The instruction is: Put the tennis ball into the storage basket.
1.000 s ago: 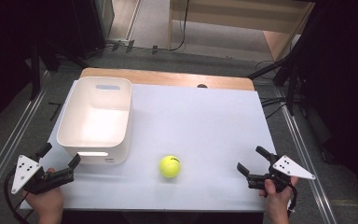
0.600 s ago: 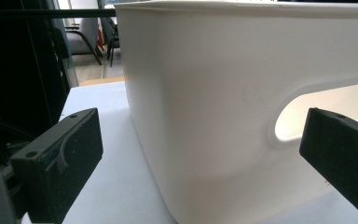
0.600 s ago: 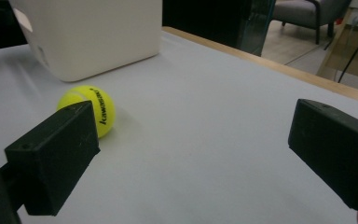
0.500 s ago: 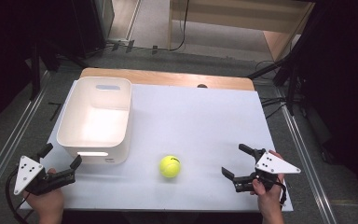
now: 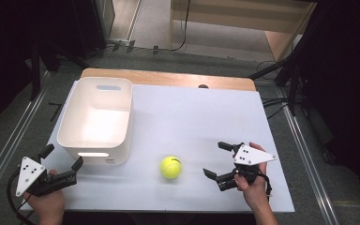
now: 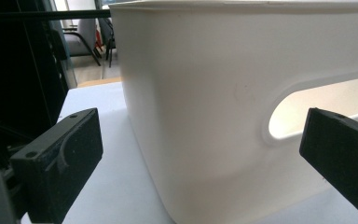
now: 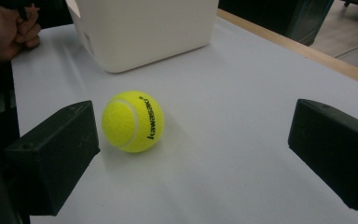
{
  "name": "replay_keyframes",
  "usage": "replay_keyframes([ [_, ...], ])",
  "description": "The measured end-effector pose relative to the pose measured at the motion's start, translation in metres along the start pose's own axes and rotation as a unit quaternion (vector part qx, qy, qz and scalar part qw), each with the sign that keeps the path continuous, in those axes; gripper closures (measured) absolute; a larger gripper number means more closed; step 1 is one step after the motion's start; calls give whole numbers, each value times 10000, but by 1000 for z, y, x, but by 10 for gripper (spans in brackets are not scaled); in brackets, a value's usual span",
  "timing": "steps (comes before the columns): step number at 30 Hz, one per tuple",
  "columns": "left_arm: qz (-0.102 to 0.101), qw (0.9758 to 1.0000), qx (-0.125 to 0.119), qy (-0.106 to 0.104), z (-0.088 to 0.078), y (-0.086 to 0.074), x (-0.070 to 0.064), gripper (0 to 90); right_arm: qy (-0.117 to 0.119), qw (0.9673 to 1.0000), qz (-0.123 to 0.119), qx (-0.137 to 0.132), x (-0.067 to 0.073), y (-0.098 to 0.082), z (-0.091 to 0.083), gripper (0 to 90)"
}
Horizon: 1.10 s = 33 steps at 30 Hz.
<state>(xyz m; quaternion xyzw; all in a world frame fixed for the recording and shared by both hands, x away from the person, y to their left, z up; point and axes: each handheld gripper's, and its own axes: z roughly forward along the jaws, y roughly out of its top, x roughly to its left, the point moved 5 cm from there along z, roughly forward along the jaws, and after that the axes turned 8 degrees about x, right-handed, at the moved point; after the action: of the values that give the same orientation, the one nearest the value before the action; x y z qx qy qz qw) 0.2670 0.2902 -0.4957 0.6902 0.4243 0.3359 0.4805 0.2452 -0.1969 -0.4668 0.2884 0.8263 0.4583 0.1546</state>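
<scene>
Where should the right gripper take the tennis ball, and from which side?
Grip the tennis ball across its widest middle, coming in low from its right, where the right gripper already faces it with jaws open. It is round, sits free on the table, and may roll, so close centred.

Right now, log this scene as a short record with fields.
surface: white table
ball: yellow ball, on the table, near its front edge, free of both grippers
bin: white bin, upright, left of the ball, apart from it
right gripper, fingers wide open, aimed at the ball, not touching it
left gripper, fingers open, by the bin's near wall with the handle slot
likely next: the right gripper closes in on the ball
</scene>
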Motion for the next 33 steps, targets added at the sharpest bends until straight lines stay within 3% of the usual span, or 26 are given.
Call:
replay_keyframes([
  [9, 61, 9998, 93, 143, 3, 1, -1, 0, 129, 9995, -44, 298, 7, 6, 14, 6],
  [21, 92, 9999, 66, 33, 1, -1, -2, 0, 244, 9974, -153, 659, 18, 12, 29, 6],
  [33, 96, 9999, 81, -58, 1, -1, -3, 0, 470, 9924, -393, 1067, 31, 19, 53, 7],
])
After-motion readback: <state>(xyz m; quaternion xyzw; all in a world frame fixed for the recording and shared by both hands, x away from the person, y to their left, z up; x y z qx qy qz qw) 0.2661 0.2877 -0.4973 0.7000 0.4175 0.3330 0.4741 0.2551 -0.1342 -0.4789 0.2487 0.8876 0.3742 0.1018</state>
